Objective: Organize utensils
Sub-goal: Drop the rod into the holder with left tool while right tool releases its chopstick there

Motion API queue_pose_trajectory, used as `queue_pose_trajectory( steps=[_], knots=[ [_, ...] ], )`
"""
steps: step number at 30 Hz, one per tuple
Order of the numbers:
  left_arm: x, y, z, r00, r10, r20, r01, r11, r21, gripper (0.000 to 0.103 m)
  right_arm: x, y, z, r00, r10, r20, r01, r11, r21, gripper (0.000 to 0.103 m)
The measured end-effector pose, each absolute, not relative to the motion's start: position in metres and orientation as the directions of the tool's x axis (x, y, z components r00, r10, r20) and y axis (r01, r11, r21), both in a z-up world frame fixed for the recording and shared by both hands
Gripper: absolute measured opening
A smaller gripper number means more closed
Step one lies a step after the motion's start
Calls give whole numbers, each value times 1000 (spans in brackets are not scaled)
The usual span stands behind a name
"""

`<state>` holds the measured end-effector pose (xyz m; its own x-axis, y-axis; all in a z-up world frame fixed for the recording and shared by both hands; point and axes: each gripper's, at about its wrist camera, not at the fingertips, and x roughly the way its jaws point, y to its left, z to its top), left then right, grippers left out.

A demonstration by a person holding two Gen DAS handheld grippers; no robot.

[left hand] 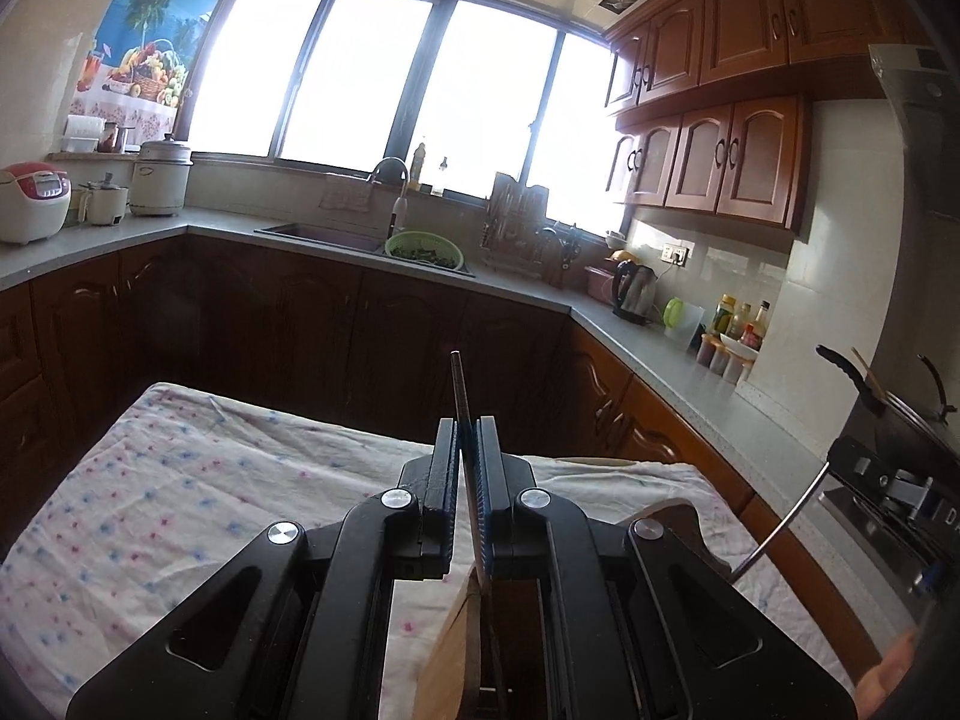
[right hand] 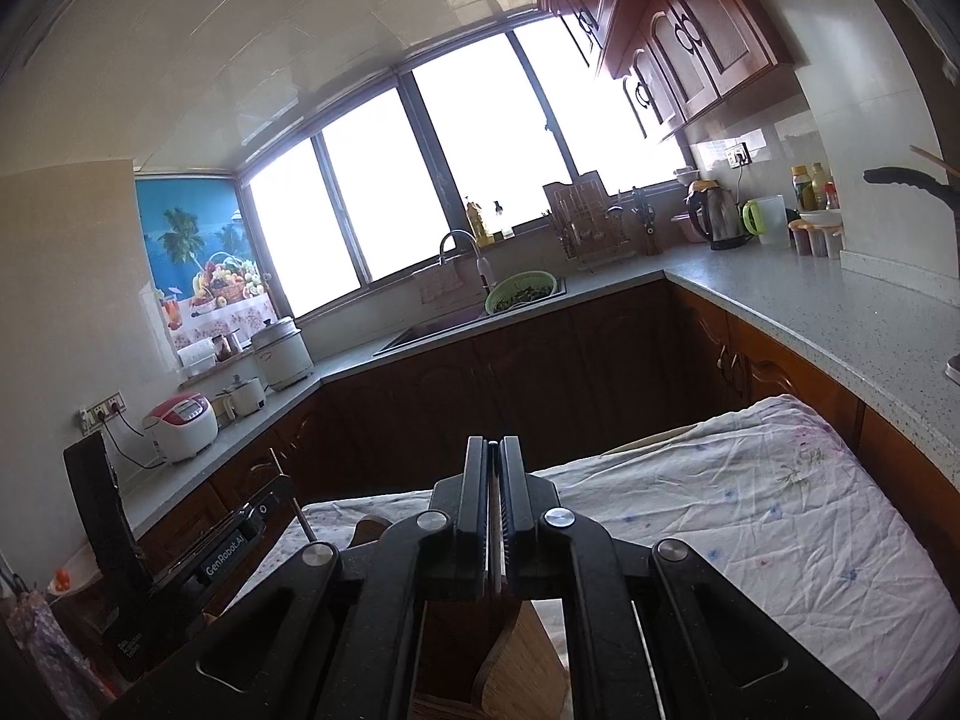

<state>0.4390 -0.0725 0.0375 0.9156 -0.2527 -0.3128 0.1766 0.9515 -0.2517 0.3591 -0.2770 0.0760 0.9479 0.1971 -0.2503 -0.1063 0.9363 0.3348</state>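
- The left gripper [left hand: 466, 462] has its fingers [left hand: 445, 468] pressed onto a thin dark utensil handle [left hand: 459, 387], which stands up between them and pokes out above their tips.
- Below those fingers the same utensil widens into a pale wooden blade [left hand: 450, 654], edge-on to the camera.
- The right gripper [right hand: 494, 480] has its fingers [right hand: 474, 486] drawn together with only a narrow slit left; a thin pale strip shows in the slit, and I cannot tell what it is.
- Under the right gripper sits a wooden piece with a curved cut-out [right hand: 516, 660].
- Both grippers hang over a worktop covered by a white cloth with pink and blue flecks [left hand: 180, 480].
- In the right wrist view the other gripper's body at the left edge carries white lettering, "GenRobot.AI" [right hand: 225, 559]; smaller print lower on it is too fine to read.
- In the left wrist view the other gripper at the right edge shows the letters "DA" [left hand: 954, 519], cut off by the frame.
- Farther out: a grey counter [left hand: 690, 384], a sink with a green colander [left hand: 425, 249], a kettle [left hand: 634, 291], a red-and-white rice cooker [left hand: 33, 201] and a palm-beach poster [left hand: 150, 36].
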Motion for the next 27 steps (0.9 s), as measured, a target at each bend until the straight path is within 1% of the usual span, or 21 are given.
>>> queue_pose_trajectory(
  steps=[6,9,13,14,15,16,17,18,19,20,21,22,23,24,25,26,27],
  knots=[
    [443,-70,39,882,-293,-368,204,944,-261,5,361,-278,77,940,202,-276,-100,934,344,5],
    [444,-70,40,870,-298,-391,206,943,-260,6,363,-277,76,934,208,-290,-100,933,346,8],
    [439,-69,43,866,-301,-398,211,944,-255,6,364,-276,74,929,211,-304,-94,929,357,9],
    [437,-69,44,868,-296,-400,206,945,-252,6,364,-277,74,928,212,-305,-93,928,362,10],
    [434,-67,46,869,-293,-399,202,946,-253,6,363,-278,74,928,212,-306,-90,926,368,15],
    [432,-66,47,867,-297,-400,205,944,-257,8,362,-280,74,928,211,-306,-86,923,375,20],
    [430,-63,49,864,-304,-402,209,942,-263,17,360,-282,75,929,214,-302,-87,919,385,35],
    [427,-61,50,862,-304,-404,206,941,-268,27,357,-284,76,930,217,-296,-88,915,394,48],
    [423,-58,53,864,-298,-406,197,942,-272,51,354,-285,78,933,215,-289,-86,912,401,53],
    [418,-54,54,869,-292,-400,188,942,-279,62,350,-287,80,935,209,-285,-80,910,406,63],
    [412,-50,56,872,-288,-396,183,942,-283,63,347,-288,81,937,210,-281,-79,907,414,69],
    [407,-46,59,870,-286,-403,178,942,-283,67,342,-290,83,937,217,-274,-84,901,426,70],
    [402,-42,60,865,-279,-418,169,945,-281,81,337,-292,85,938,222,-266,-88,896,436,72],
    [397,-37,62,862,-268,-431,155,948,-279,86,332,-293,87,938,225,-262,-91,893,440,78],
    [389,-31,63,862,-259,-436,144,949,-280,88,326,-293,89,939,223,-262,-89,893,442,82],
    [382,-24,64,860,-252,-444,134,951,-280,90,320,-294,90,939,226,-259,-92,891,445,88],
    [376,-18,64,854,-242,-460,120,953,-277,91,313,-295,90,939,232,-256,-97,888,449,90]
  ],
)
